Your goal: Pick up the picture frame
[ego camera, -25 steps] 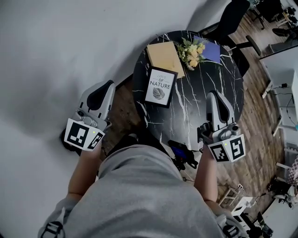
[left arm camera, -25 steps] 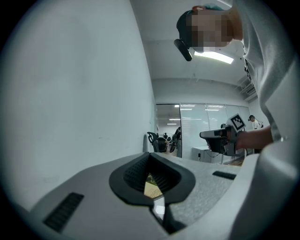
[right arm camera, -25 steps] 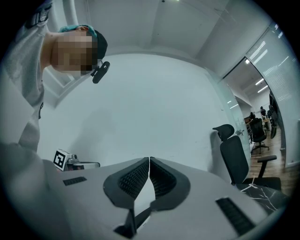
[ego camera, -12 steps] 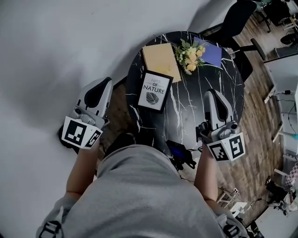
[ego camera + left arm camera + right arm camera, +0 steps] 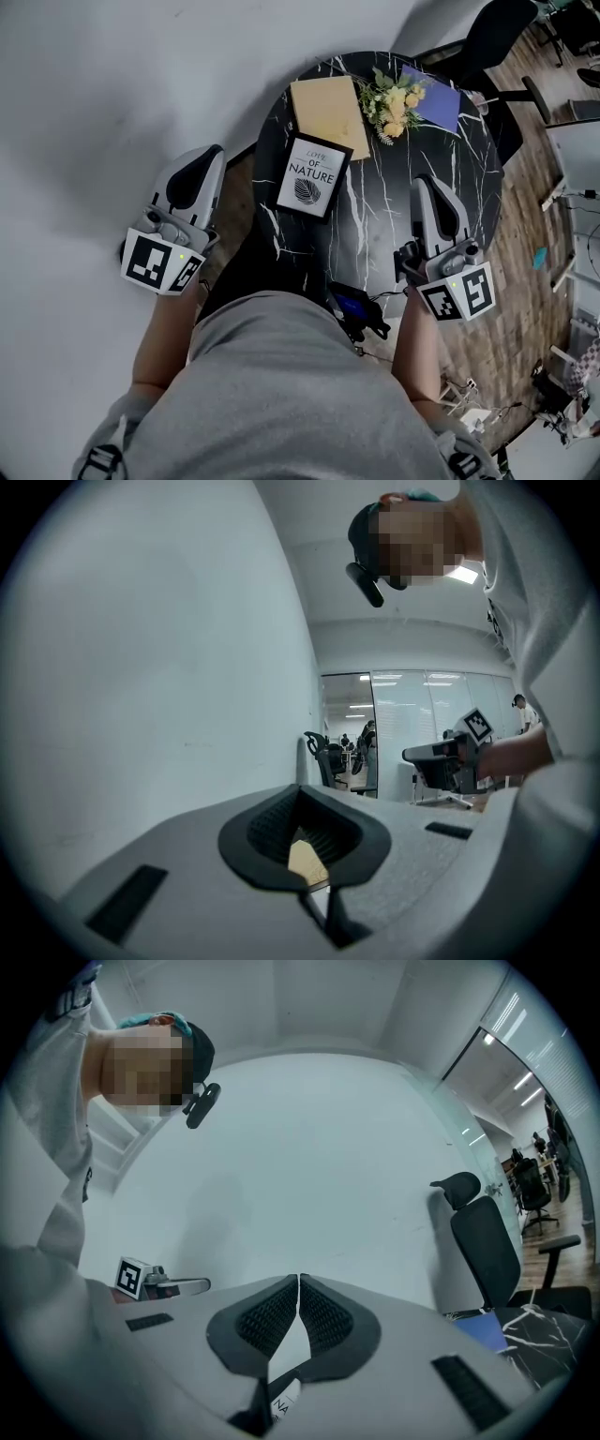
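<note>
The frame (image 5: 314, 176) lies flat on the left part of the table (image 5: 412, 244), just in front of a tan book (image 5: 328, 103). The left gripper (image 5: 208, 159) and right gripper (image 5: 427, 185) both hang short of it, jaws closed and empty. I judge the jaws should open first, then come in low at one frame edge and pinch the border squarely so it doesn't slide.

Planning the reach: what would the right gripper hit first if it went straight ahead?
Probably the flowers: the right gripper points across the table toward them. Its own view shows only wall ahead, so it may pass above them.
</note>
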A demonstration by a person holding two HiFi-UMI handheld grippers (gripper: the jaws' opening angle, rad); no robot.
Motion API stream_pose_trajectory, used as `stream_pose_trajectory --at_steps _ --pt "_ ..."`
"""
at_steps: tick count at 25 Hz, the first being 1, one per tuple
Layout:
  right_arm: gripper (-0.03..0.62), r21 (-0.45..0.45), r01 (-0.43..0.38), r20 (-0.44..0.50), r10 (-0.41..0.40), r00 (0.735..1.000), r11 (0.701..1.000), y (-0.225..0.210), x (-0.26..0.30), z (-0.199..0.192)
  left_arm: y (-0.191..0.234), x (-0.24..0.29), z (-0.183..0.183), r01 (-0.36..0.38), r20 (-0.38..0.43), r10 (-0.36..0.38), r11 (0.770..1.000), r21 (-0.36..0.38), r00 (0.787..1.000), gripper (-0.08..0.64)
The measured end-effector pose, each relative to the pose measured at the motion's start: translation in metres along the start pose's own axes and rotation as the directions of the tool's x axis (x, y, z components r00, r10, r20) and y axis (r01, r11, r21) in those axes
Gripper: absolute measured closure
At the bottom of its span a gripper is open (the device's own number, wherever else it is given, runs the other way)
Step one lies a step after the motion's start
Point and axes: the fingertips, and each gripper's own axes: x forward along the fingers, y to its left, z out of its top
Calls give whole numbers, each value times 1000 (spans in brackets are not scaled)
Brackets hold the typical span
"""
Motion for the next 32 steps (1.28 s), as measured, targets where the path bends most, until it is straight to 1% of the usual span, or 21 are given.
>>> stream_pose_trajectory --at_steps 4,10,19,32 --pt "565 6 10 -1 -10 1000 1000 1 6 -2 3 5 -2 21 -4 -21 1000 -7 1000 554" --pt "565 10 59 10 -59 998 998 6 7 7 5 17 8 80 5 -80 997 -8 997 554" --pt "565 1 122 7 -122 993 993 8 4 12 10 30 12 137 21 -137 990 -13 990 554" --pt "565 -9 150 2 -150 989 989 10 8 10 16 39 6 169 32 -168 985 -26 985 554"
